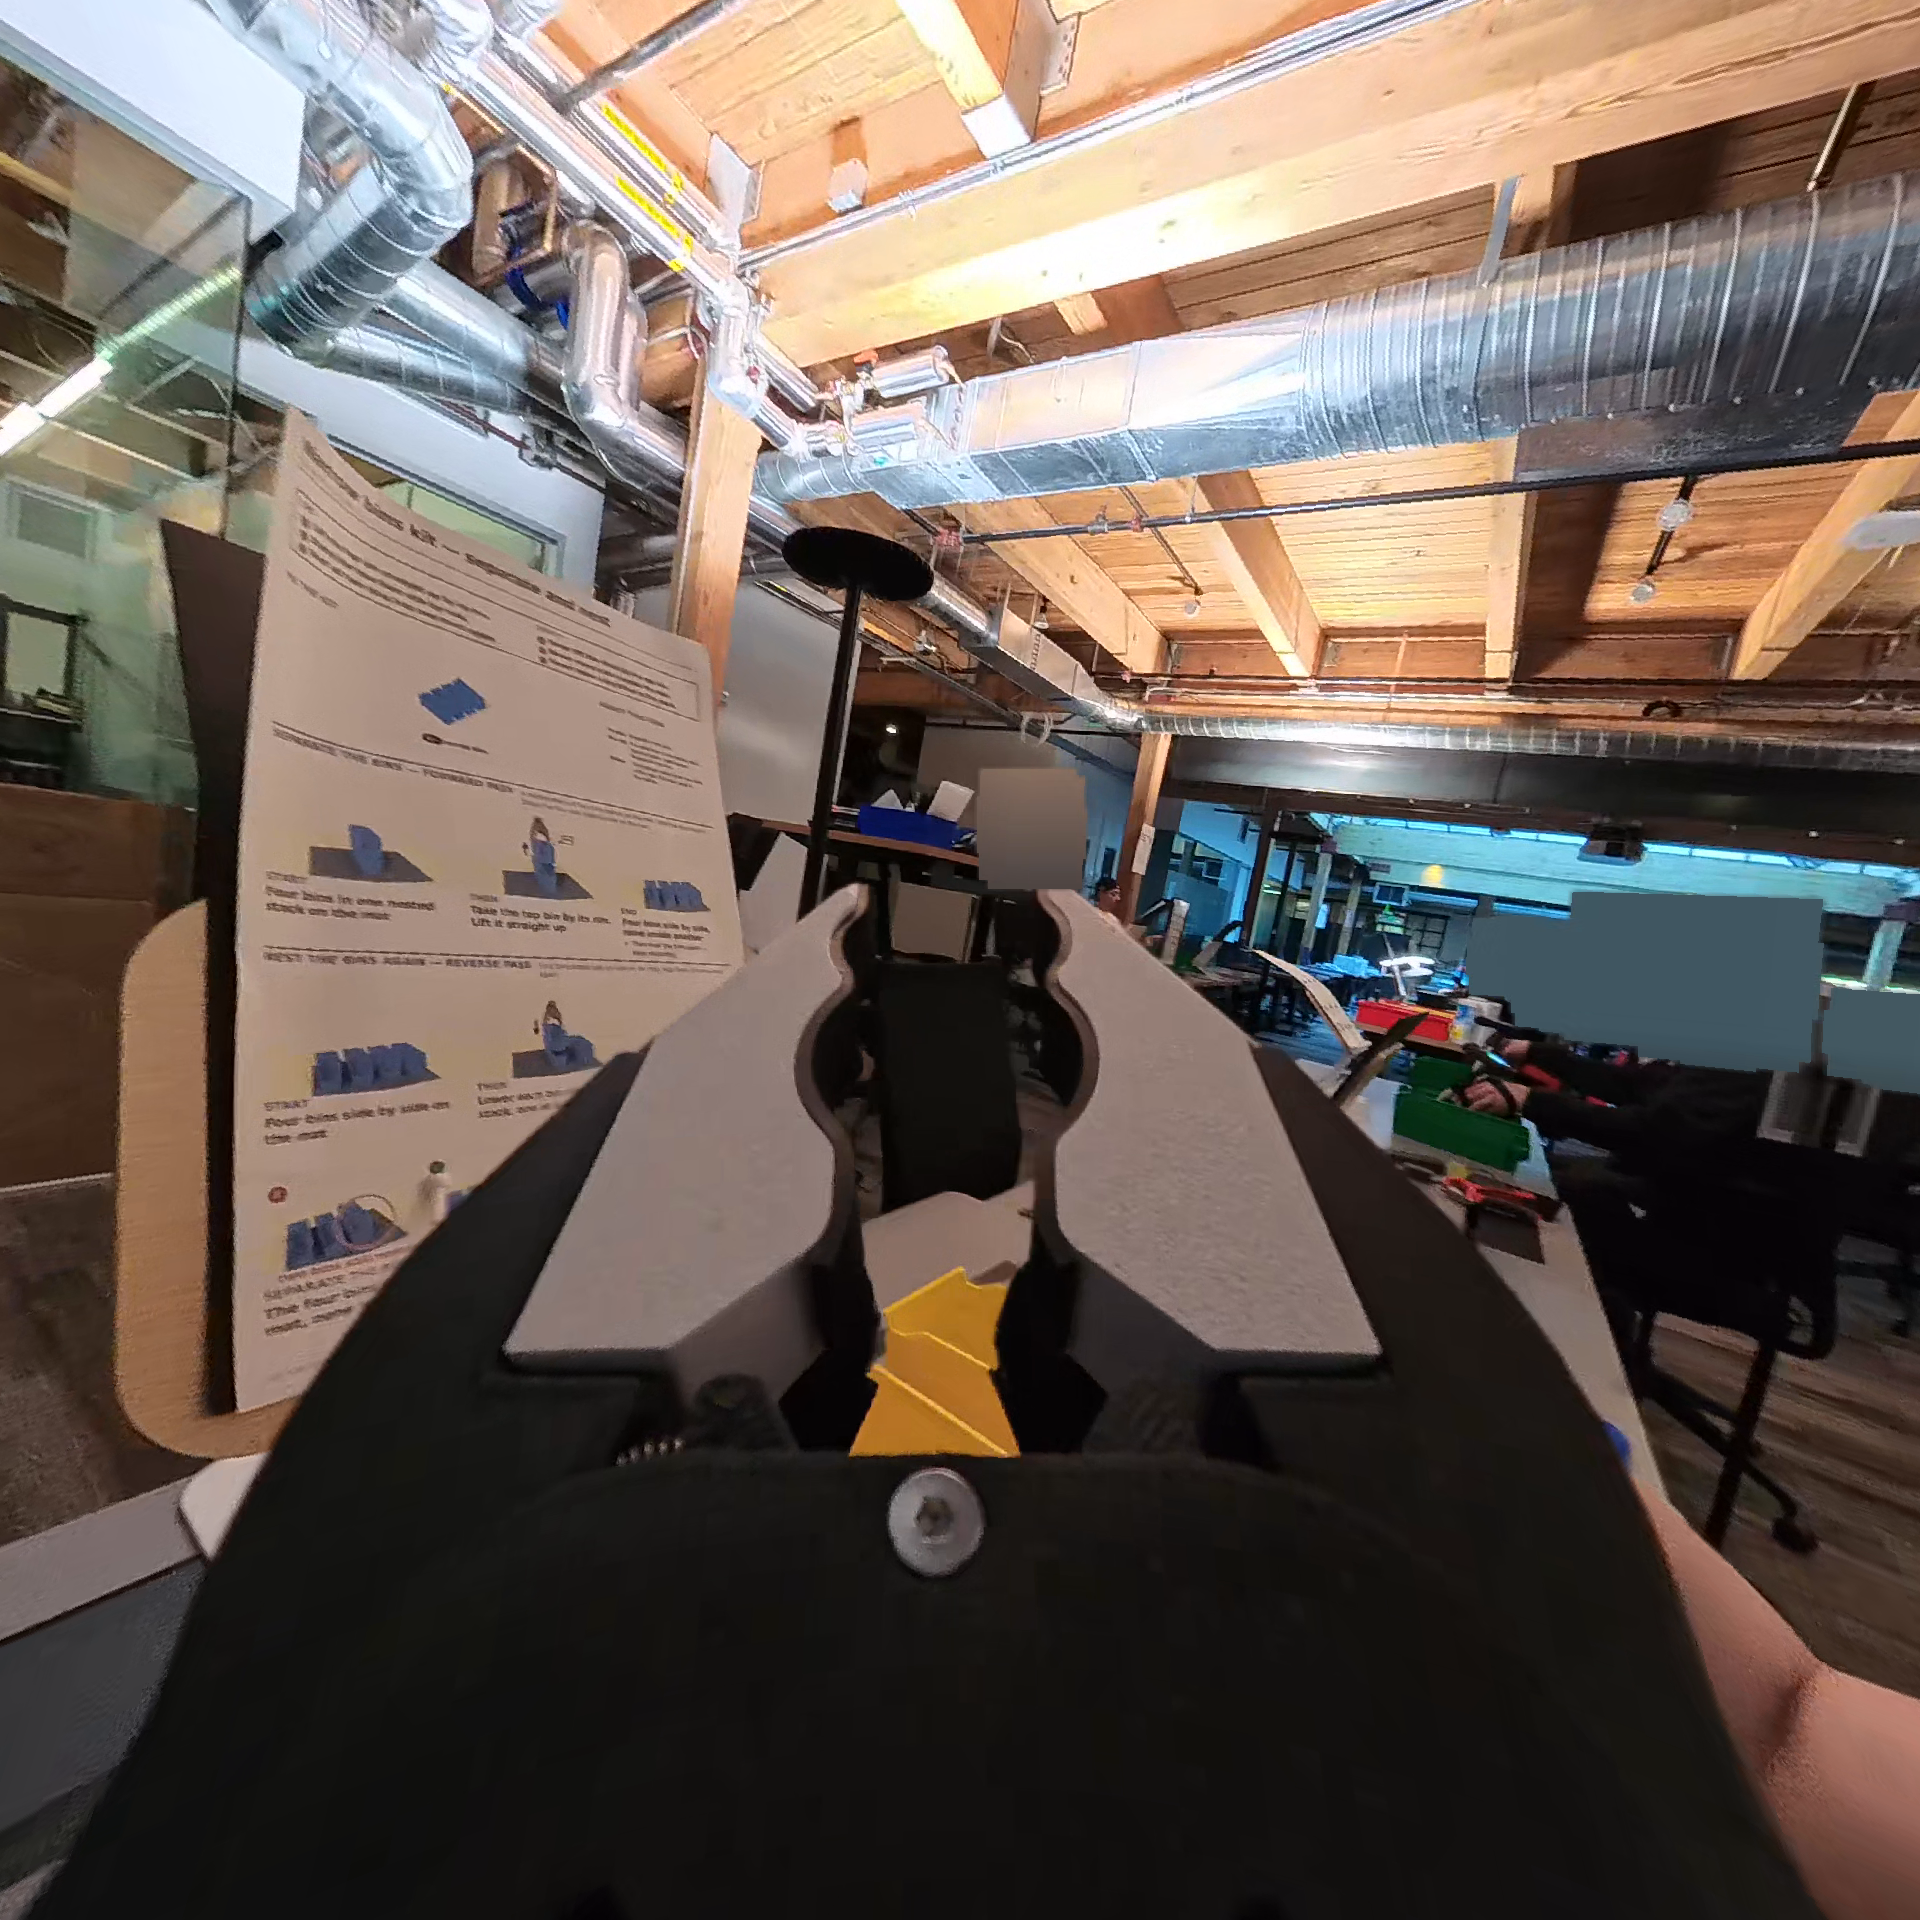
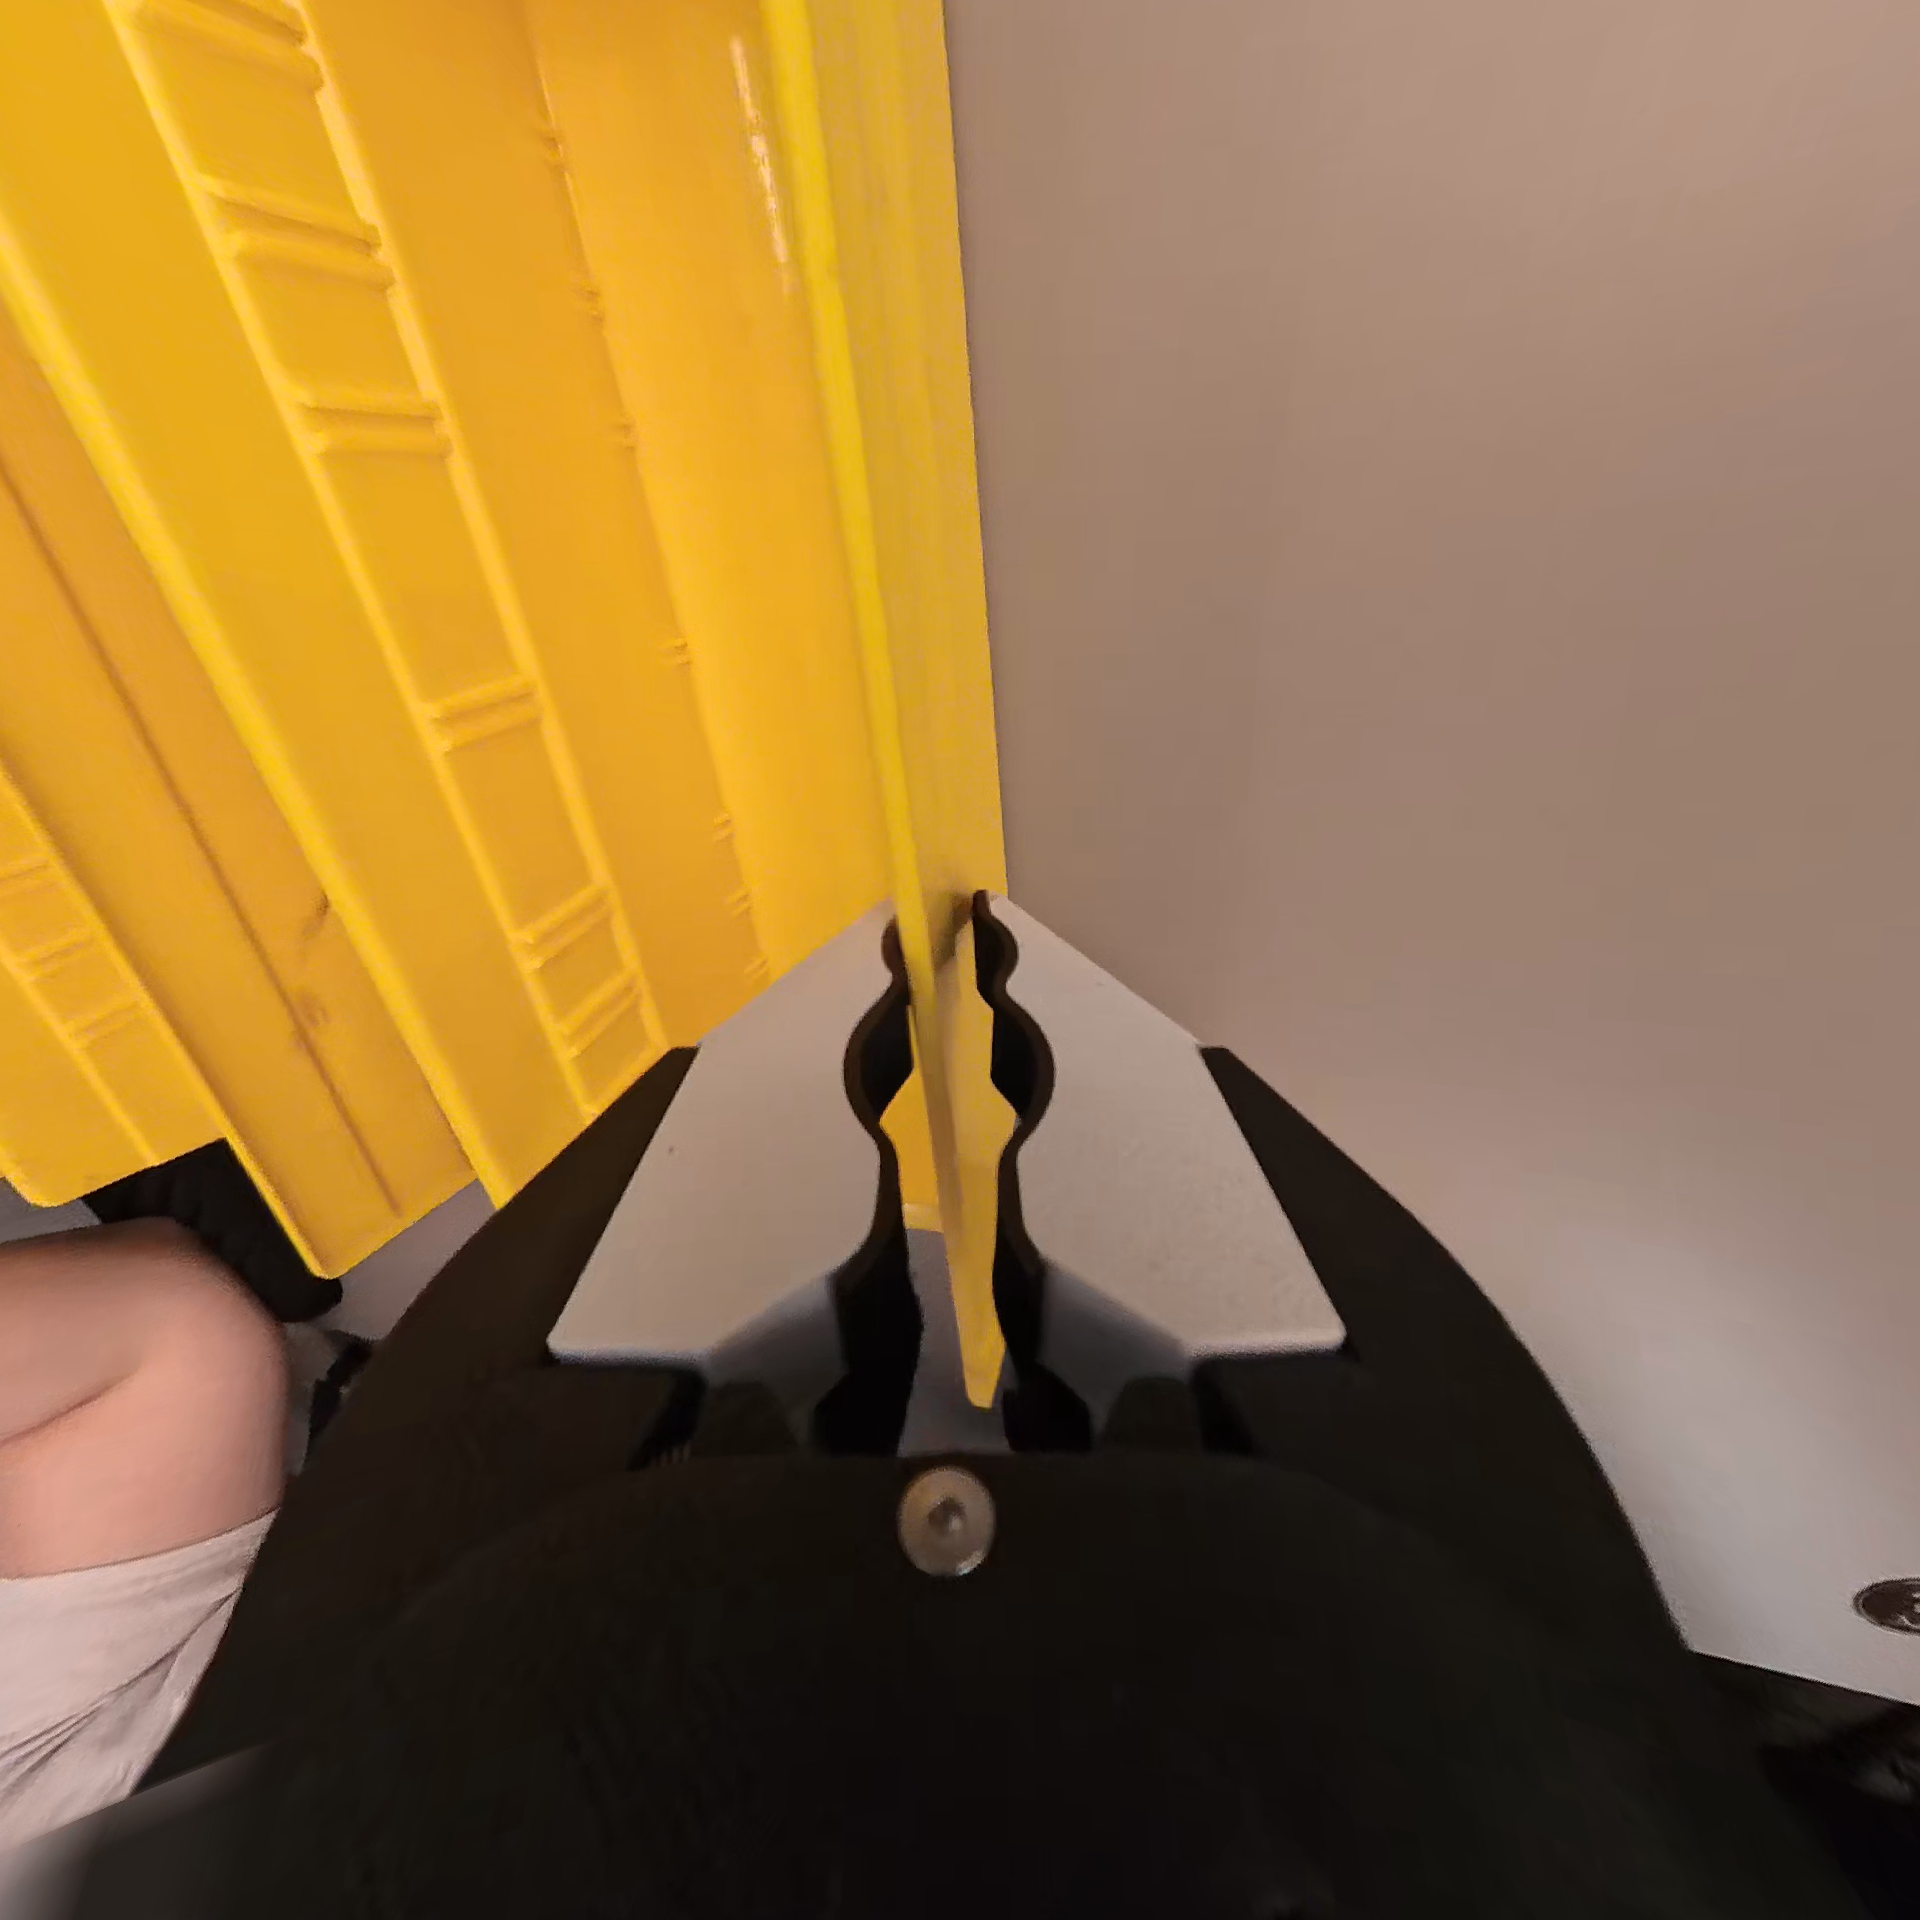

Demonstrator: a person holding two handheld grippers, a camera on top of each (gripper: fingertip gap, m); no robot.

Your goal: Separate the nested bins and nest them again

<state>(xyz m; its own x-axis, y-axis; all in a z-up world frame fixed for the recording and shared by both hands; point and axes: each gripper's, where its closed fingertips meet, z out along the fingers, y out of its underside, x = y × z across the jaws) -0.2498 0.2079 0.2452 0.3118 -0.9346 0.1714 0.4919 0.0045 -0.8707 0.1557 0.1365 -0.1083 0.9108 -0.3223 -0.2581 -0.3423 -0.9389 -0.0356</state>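
In the right wrist view, several nested yellow bins (image 2: pixel 468 520) fill the left half, with their ribbed sides towards me. My right gripper (image 2: pixel 940 920) is shut on a thin yellow wall (image 2: pixel 935 727) of the outermost bin, and both pads press on it. In the left wrist view my left gripper (image 1: pixel 956 914) points up towards the ceiling. Its tips stand apart with nothing between them. Deep in its jaws, stepped yellow bin rims (image 1: pixel 935 1371) fill the gap from pad to pad. The left gripper also shows in the right wrist view (image 2: pixel 239 1236) as a black shape under the bins' lower end, beside a hand (image 2: pixel 114 1361).
A white table (image 2: pixel 1455 623) lies behind the bins. An instruction sheet (image 1: pixel 468 935) stands at the left on a board. A black pole stand (image 1: pixel 842 727) rises behind it. A green bin (image 1: pixel 1455 1122) and a red bin (image 1: pixel 1403 1023) sit on a far table beside a person's gloved hands (image 1: pixel 1538 1070).
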